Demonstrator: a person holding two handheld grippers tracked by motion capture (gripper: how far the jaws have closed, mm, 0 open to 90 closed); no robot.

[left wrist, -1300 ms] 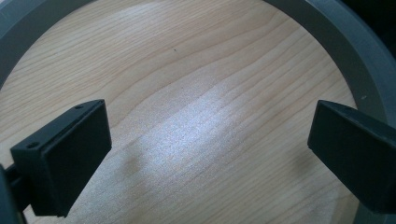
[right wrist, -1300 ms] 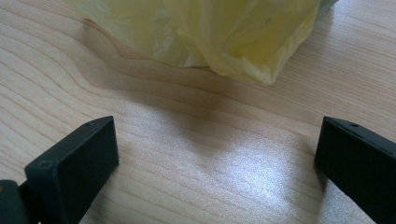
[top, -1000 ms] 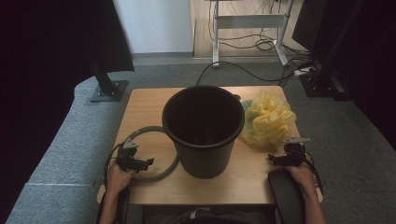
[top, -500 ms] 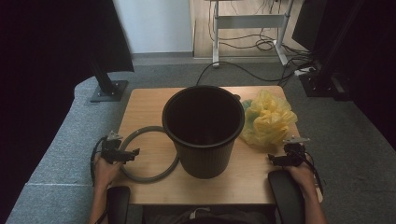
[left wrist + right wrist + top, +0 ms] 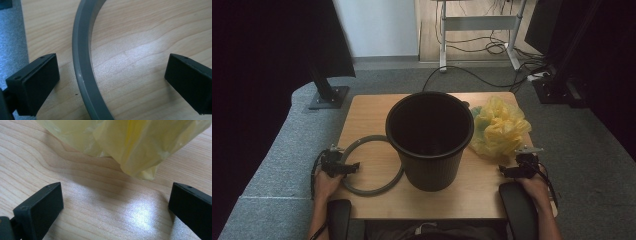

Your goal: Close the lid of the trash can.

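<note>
A black bucket (image 5: pixel 430 140) stands upright in the middle of the wooden table (image 5: pixel 362 117). A grey ring (image 5: pixel 367 189) lies flat on the table to its left, partly behind the bucket. My left gripper (image 5: pixel 354 167) is open at the ring's left side; in the left gripper view the ring's band (image 5: pixel 82 67) runs between the two wide-apart jaws, nearer the left one. A crumpled yellow plastic bag (image 5: pixel 499 127) lies right of the bucket. My right gripper (image 5: pixel 504 171) is open just in front of the bag (image 5: pixel 130 147), jaws empty over bare wood.
The table edge (image 5: pixel 339 145) drops to grey carpet (image 5: pixel 282 165) on the left. Black armrests (image 5: pixel 519 210) sit at the near side. A dark stand base (image 5: pixel 328 97) and a desk frame with cables (image 5: pixel 482 30) lie beyond the table.
My left gripper moved left away from the ring, then came back right so its open jaws straddle the ring's band. The right gripper stayed in place.
</note>
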